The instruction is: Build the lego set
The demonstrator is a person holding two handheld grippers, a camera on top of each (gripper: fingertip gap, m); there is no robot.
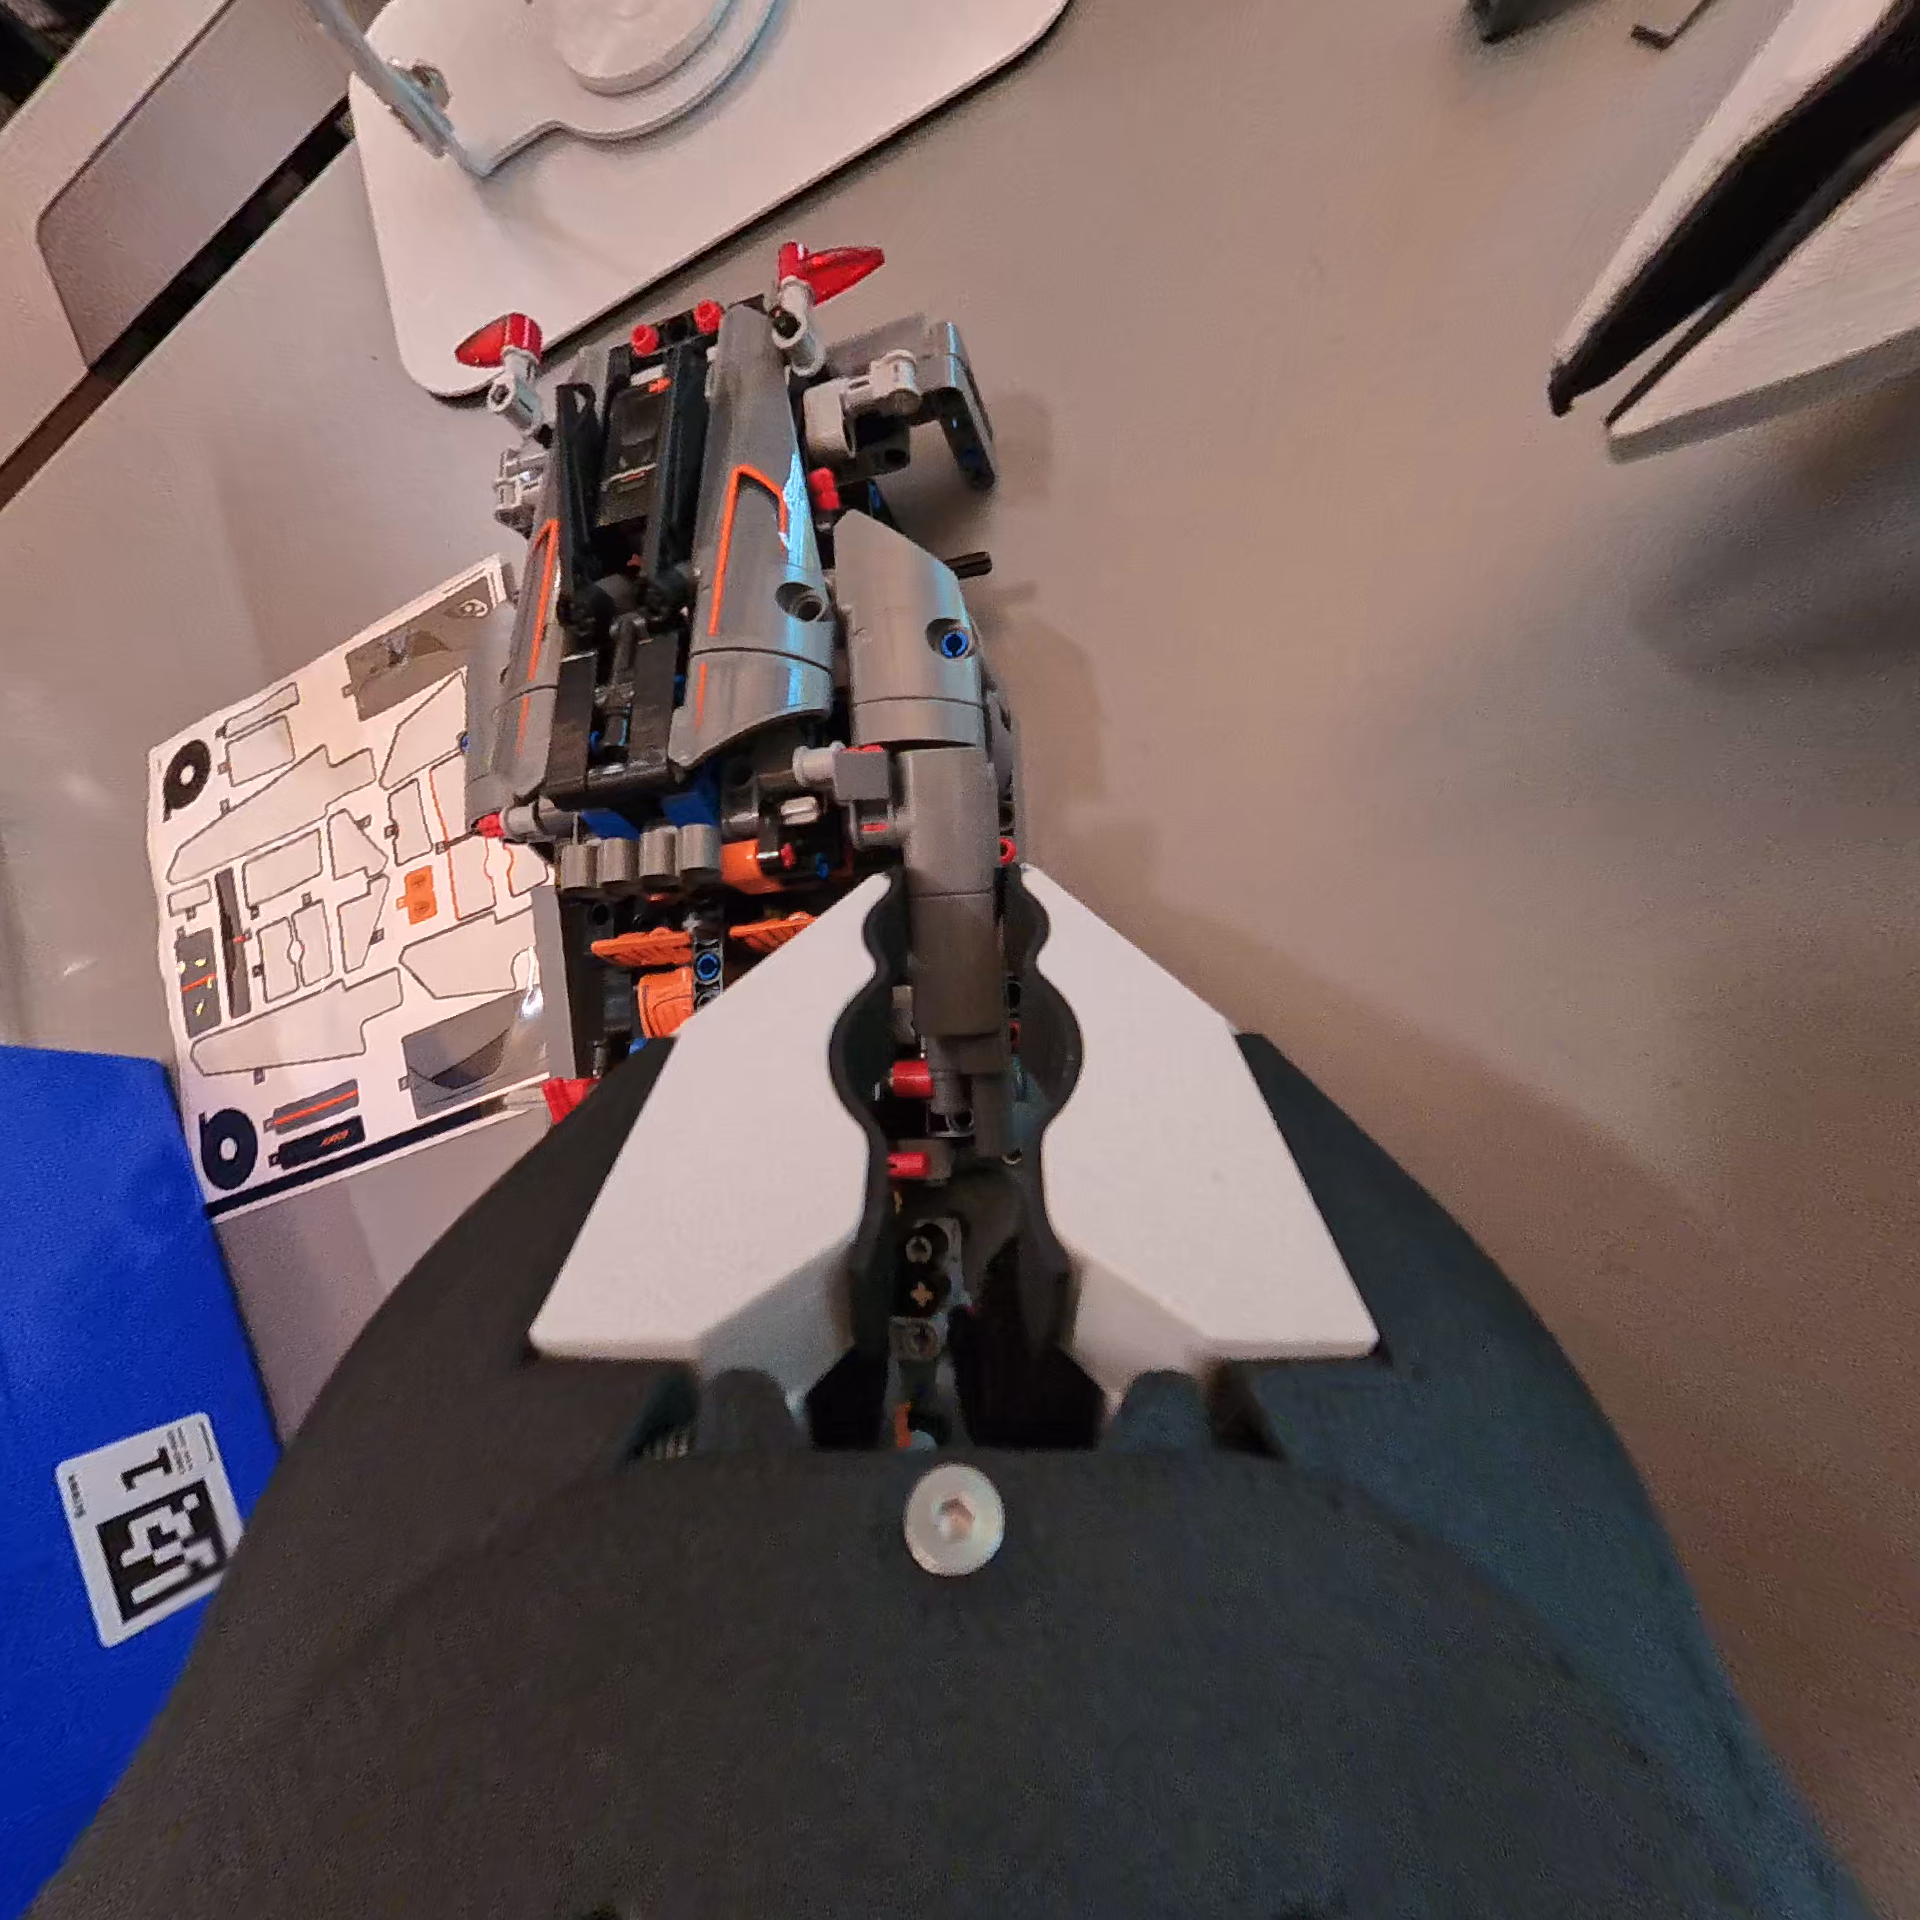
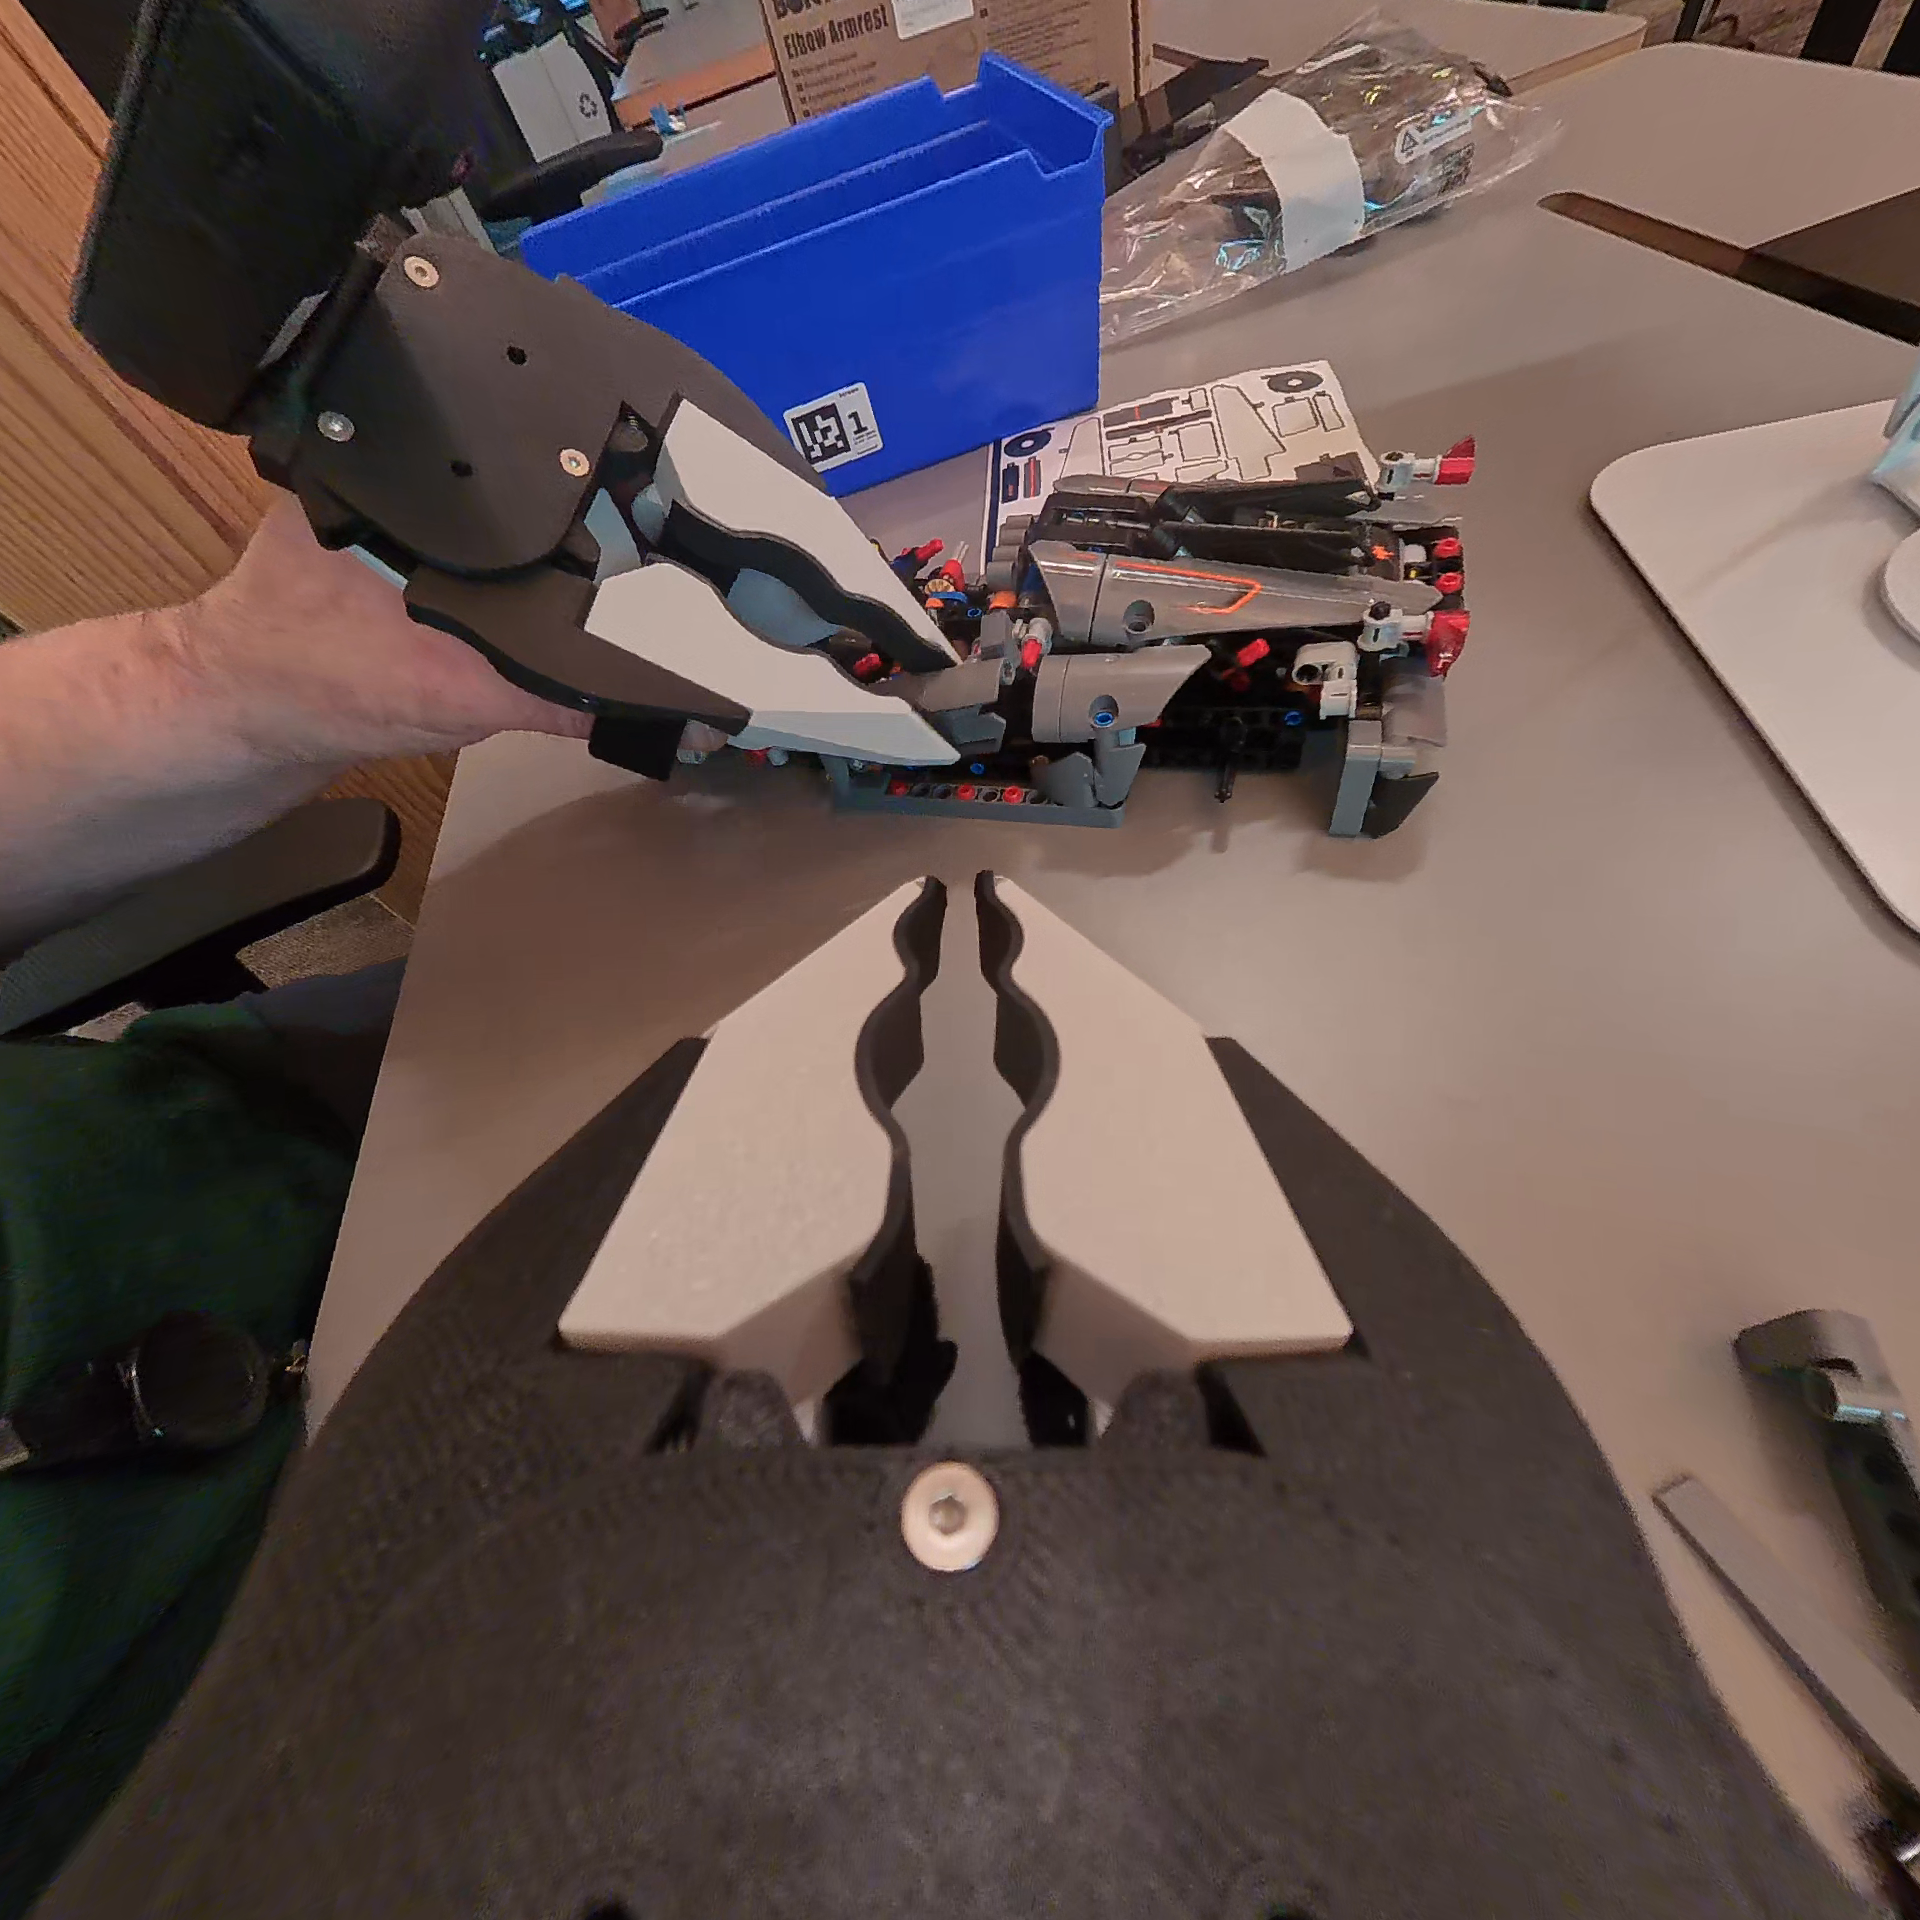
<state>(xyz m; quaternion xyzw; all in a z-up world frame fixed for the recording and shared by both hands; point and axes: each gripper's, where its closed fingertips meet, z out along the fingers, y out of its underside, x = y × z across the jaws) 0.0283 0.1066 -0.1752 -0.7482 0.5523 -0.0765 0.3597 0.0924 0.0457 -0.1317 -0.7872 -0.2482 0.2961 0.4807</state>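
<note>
A grey, black and orange lego vehicle (image 1: 717,623) with red tips lies on the grey table, and shows in the right wrist view (image 2: 1226,634) too. My left gripper (image 1: 951,894) is shut on a dark grey panel at the model's near end; it shows from the side in the right wrist view (image 2: 951,701), held by a hand. My right gripper (image 2: 961,883) is nearly shut and empty, hovering over bare table just in front of the model. It shows far off in the left wrist view (image 1: 1579,405).
A sticker sheet (image 1: 343,894) lies by the model, seen also in the right wrist view (image 2: 1174,426). A blue bin (image 2: 862,270) stands behind, a plastic bag (image 2: 1320,156) beyond it. A white monitor base (image 1: 665,166) lies far off. Grey loose parts (image 2: 1839,1455) lie at the right. The grippers' ends are close to 10 cm from one another.
</note>
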